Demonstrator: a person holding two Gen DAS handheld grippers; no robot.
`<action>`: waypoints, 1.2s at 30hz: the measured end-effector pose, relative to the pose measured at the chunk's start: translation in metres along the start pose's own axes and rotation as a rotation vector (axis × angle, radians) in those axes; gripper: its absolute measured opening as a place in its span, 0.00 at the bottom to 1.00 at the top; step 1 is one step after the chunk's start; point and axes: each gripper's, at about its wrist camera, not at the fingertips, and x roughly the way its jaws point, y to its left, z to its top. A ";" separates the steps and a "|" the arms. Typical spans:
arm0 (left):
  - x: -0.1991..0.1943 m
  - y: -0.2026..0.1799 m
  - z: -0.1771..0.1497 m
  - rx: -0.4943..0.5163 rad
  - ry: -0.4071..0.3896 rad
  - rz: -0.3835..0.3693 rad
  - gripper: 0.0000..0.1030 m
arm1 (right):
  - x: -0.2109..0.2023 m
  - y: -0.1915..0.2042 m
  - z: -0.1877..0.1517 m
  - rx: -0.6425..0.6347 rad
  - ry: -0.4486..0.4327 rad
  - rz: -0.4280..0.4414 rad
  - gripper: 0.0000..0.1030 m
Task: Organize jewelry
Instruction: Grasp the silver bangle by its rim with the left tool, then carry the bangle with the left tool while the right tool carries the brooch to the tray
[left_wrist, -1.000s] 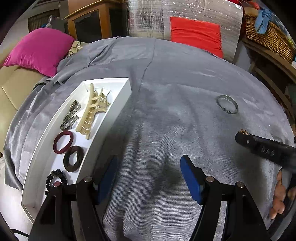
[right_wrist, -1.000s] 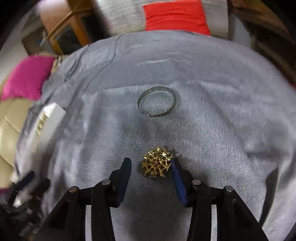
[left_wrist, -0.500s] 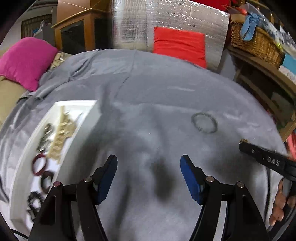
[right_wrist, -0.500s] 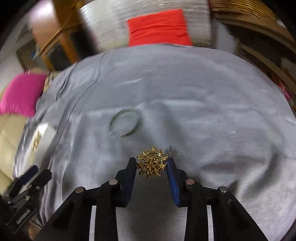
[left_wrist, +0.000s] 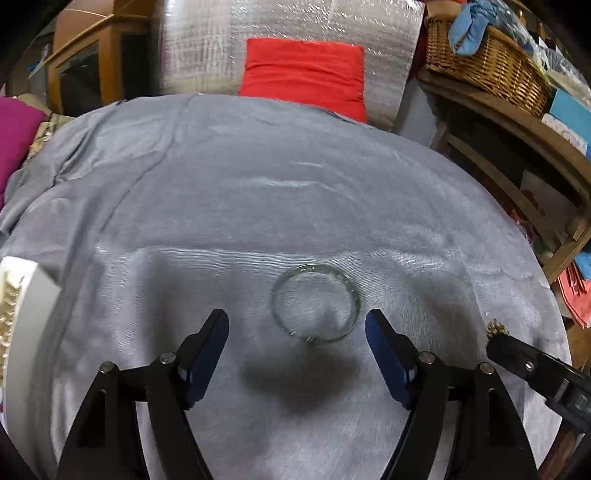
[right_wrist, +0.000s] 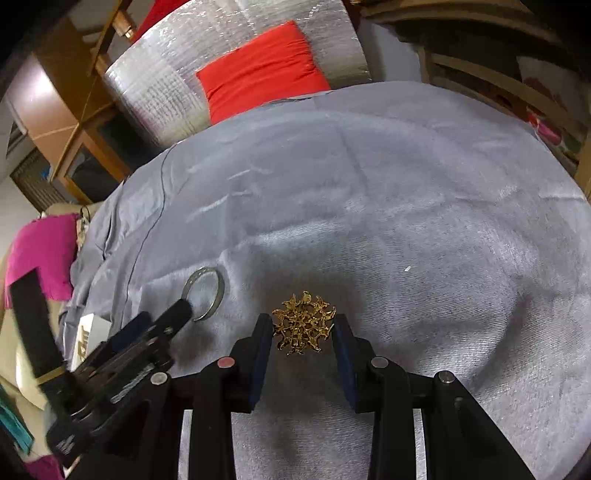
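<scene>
A thin silver bangle (left_wrist: 355, 299) lies flat on the grey cloth (left_wrist: 295, 184). My left gripper (left_wrist: 295, 332) hovers over it, jaws opening, with the bangle just ahead of and between the blue fingertips, which do not touch it. My right gripper (right_wrist: 303, 334) is shut on a gold filigree brooch (right_wrist: 303, 326), pads pressing on both its sides. The left wrist view shows the right gripper (left_wrist: 496, 334) at the far right with the brooch (left_wrist: 496, 326) at its tip. In the right wrist view the bangle (right_wrist: 221, 291) lies left of the brooch, with the left gripper (right_wrist: 162, 314) reaching over it.
A white tray (left_wrist: 33, 295) holding a cream hair claw stands at the cloth's left edge, also seen as the tray (right_wrist: 90, 332). A red cushion (left_wrist: 303, 74) leans on a silver foil sheet behind. A wicker basket (left_wrist: 487, 62) sits on wooden shelves at the right.
My left gripper has swept right from the tray to the bangle and widened slightly. My right gripper closed on the gold brooch, then rolled with it in its pads.
</scene>
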 end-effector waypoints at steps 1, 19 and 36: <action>0.007 -0.003 0.001 0.004 0.016 -0.007 0.75 | 0.000 -0.003 0.001 0.006 0.000 -0.003 0.35; 0.030 -0.010 0.006 0.056 0.007 0.009 0.61 | 0.006 -0.011 0.002 0.036 0.016 0.012 0.35; -0.054 0.018 -0.039 0.007 -0.023 0.081 0.61 | -0.008 0.026 -0.007 -0.011 -0.032 0.065 0.35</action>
